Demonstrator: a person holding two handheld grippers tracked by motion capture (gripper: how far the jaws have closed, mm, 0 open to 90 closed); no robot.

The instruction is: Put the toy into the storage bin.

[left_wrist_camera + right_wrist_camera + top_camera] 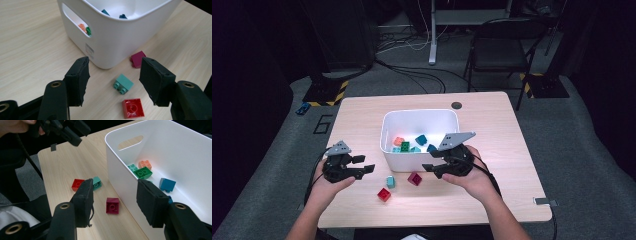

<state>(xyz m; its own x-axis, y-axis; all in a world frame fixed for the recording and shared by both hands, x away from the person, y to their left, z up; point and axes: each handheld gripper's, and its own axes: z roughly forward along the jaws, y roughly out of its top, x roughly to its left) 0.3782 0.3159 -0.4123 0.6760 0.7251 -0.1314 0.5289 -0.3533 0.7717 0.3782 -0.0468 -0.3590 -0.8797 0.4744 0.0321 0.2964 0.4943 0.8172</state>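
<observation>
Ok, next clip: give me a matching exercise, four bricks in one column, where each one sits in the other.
Bricks:
1. red brick
2. magenta brick
3. orange brick
4. teal brick

Places:
A. inside the white bin, by its left wall
B. on the table, nearest the person
C. on the table, between the red and magenta bricks
D. on the table, just in front of the bin's near wall

Pairs: 1-B, 2-D, 3-A, 4-C

Dark room, grey carpet, black chair
</observation>
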